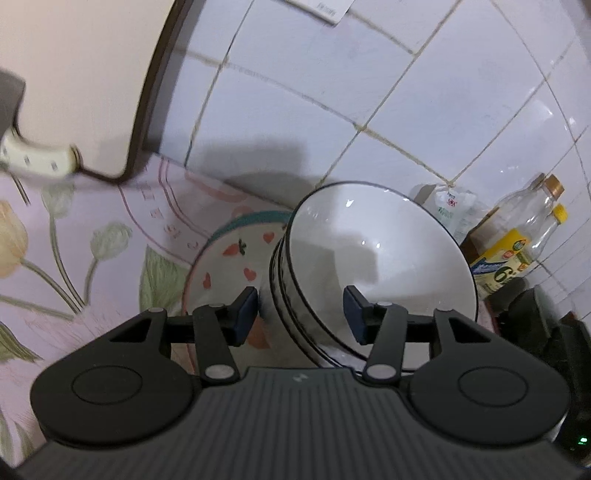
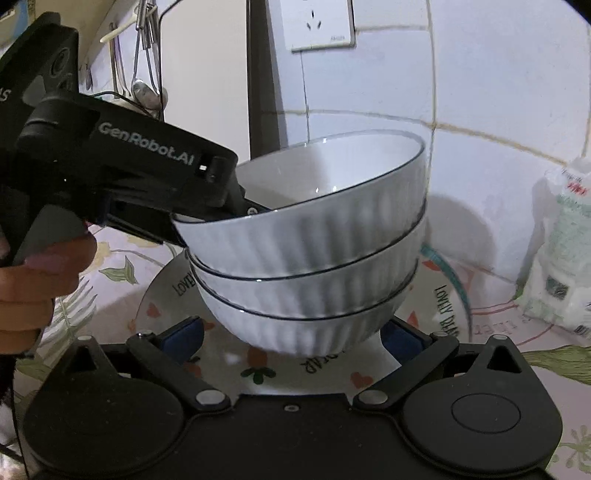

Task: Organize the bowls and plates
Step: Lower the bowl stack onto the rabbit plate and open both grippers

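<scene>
Three white ribbed bowls with dark rims [image 2: 314, 251] are nested in a stack that stands on a printed plate with hearts and carrots [image 2: 258, 369]. The stack also shows in the left wrist view [image 1: 369, 258], beside the plate [image 1: 229, 266]. My left gripper [image 1: 301, 314] is open, its jaws straddling the rim of the top bowl, one inside and one outside; its body shows in the right wrist view [image 2: 147, 177]. My right gripper [image 2: 291, 339] is open, its jaws on either side of the bottom bowl's base, just above the plate.
A floral tablecloth [image 1: 74, 258] covers the counter. A tiled wall [image 1: 332, 92] stands behind. Oil bottles [image 1: 524, 229] and a white bag [image 2: 565, 251] stand at the right. A cabinet [image 1: 92, 74] is at the left. Utensils [image 2: 144, 74] hang beside a wall socket [image 2: 321, 26].
</scene>
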Tool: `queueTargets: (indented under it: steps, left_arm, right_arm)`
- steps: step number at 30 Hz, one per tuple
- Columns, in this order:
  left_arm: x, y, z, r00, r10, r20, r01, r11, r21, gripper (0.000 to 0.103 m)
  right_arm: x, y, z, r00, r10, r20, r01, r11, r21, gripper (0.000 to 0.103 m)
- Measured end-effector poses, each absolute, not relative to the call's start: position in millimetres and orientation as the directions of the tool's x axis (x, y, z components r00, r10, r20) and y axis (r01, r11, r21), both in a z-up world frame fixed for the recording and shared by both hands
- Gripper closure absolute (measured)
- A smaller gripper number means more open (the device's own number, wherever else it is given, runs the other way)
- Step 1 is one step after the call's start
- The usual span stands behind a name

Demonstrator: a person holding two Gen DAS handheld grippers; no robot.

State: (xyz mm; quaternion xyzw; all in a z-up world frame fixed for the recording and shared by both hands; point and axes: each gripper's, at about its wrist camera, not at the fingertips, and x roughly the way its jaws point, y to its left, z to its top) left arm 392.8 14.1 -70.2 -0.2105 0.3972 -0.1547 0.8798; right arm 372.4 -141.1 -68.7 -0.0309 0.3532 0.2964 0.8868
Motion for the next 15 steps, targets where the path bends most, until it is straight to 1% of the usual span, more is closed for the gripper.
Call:
queueTargets:
  steps: [3,6,10,15]
  left_arm:
    - [383.4,10.0,-61.9,0.666,-0.404,-0.627,0.127,0.89,-0.438,0.052]
    - [371.0,5.9,-52.0,0.698,-0.377,-0.609,0.146,0.907,-0.394,0.05]
    - [359.8,6.8,-43.1,0.725,-0.366,-0.583,0.161,0.914,-0.373,0.048]
    - [340.9,11.1,-33.4,0.74,-0.371,-0.56,0.176,0.911,-0.372,0.047]
  right_arm:
    - [364.6,-147.6,-62.0,0.601,0.494,-0.628,-0.536,0.832,0.142,0.0]
    - [355.2,-153.1,-56.1,0.621,0.483,-0.617,-0.526,0.84,0.128,0.0]
    - [341.8,-158.3,-49.2,0.649,0.463,-0.604,-0.508,0.855,0.109,0.0]
    - [316.7,-166.5,-39.6,0.689,0.437,-0.578,-0.482,0.872,0.086,0.0]
